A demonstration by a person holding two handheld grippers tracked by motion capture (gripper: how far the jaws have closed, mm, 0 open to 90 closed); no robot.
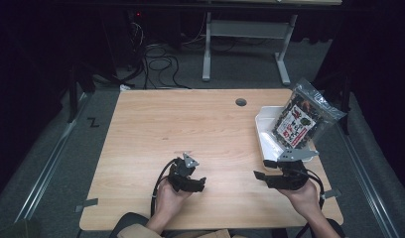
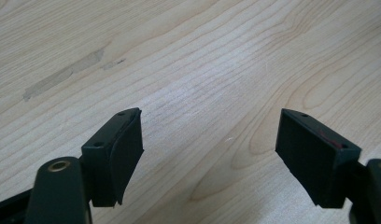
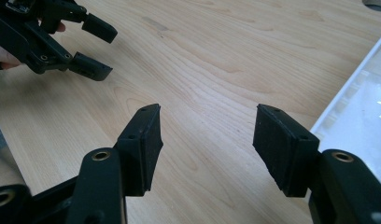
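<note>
High view is showing both grippers hovering over the table (image 1: 141, 129) — left gripper (image 1: 200, 182) and right gripper (image 1: 260, 176) gaping, empty — snack bag (image 1: 303, 119) leaning in the white tray (image 1: 264, 130) beyond.

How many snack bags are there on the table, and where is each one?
1. The snack bag is at the table's far right, leaning in the white tray, beyond the right gripper. Nothing appears hidden behind it.
</note>
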